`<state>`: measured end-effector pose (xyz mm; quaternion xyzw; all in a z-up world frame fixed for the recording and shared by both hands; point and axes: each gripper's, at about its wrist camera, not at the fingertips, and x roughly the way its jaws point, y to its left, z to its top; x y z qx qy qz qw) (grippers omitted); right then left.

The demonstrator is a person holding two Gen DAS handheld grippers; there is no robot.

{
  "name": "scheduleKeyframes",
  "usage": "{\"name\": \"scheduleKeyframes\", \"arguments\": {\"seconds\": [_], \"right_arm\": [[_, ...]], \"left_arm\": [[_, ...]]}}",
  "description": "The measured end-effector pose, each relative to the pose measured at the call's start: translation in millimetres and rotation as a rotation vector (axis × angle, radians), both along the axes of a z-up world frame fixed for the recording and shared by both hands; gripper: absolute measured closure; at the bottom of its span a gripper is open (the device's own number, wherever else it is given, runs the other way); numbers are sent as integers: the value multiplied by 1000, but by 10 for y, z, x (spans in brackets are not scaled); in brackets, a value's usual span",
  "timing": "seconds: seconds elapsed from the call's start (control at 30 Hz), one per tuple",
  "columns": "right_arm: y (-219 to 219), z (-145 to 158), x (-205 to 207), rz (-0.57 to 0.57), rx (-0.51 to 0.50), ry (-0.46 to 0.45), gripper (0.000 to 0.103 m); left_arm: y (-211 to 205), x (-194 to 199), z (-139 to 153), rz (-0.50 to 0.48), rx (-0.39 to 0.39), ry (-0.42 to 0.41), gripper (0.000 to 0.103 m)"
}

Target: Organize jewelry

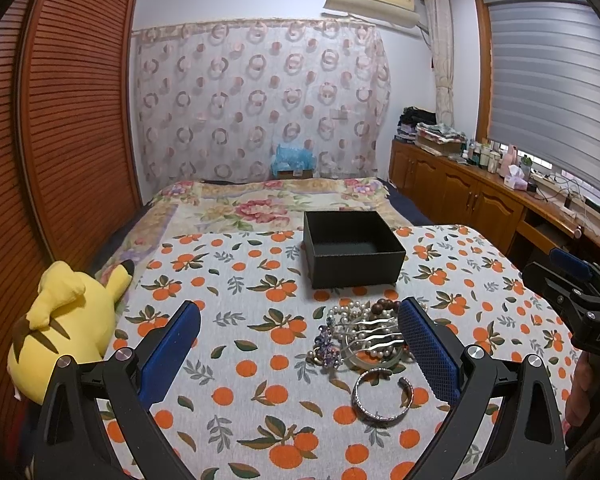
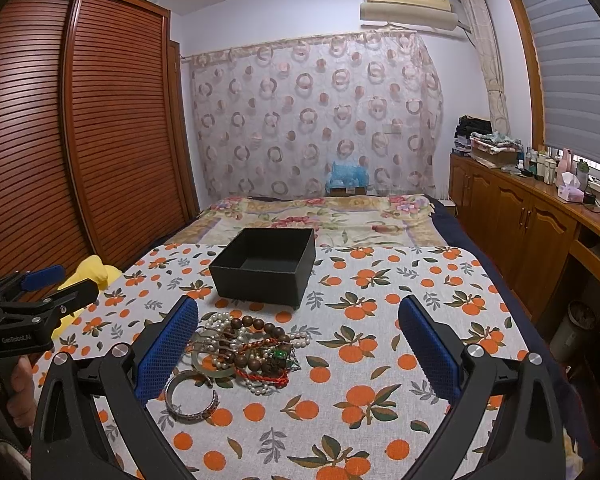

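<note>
A pile of jewelry [image 1: 364, 332] lies on the orange-print cloth: pearl strands, brown wooden beads [image 2: 256, 326], a purple brooch [image 1: 328, 344] and a silver cuff bangle [image 1: 380, 396], which also shows in the right wrist view [image 2: 190, 398]. An open, empty black box [image 1: 352, 250] stands just behind the pile; it also shows in the right wrist view [image 2: 266, 266]. My left gripper [image 1: 300, 344] is open and empty, its right finger beside the pile. My right gripper [image 2: 298, 344] is open and empty, its left finger beside the pile.
A yellow plush toy [image 1: 66, 324] lies at the cloth's left edge. A slatted wooden wardrobe [image 2: 100, 128] stands on the left. Wooden cabinets [image 2: 516, 216] with bottles and clothes run along the right. A floral blanket [image 1: 268, 204] covers the bed behind.
</note>
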<state>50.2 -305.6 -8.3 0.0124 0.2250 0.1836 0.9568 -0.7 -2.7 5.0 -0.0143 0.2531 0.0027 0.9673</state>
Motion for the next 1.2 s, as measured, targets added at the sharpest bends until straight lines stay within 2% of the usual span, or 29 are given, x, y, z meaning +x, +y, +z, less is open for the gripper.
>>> {"name": "scheduleKeyframes", "arguments": {"seconds": [0.57,0.6,1.2], "right_arm": [[-2,5,-7,0,1,-3,2],[-2,4,-8,0,2,-3,2],[3,1,-11,-1,3,-5,3]], "left_arm": [[30,3,31,5,-4,-8,8],[42,-1,129,4,-5,-10,8],[36,-8,120,4,-4,-12,8]]}}
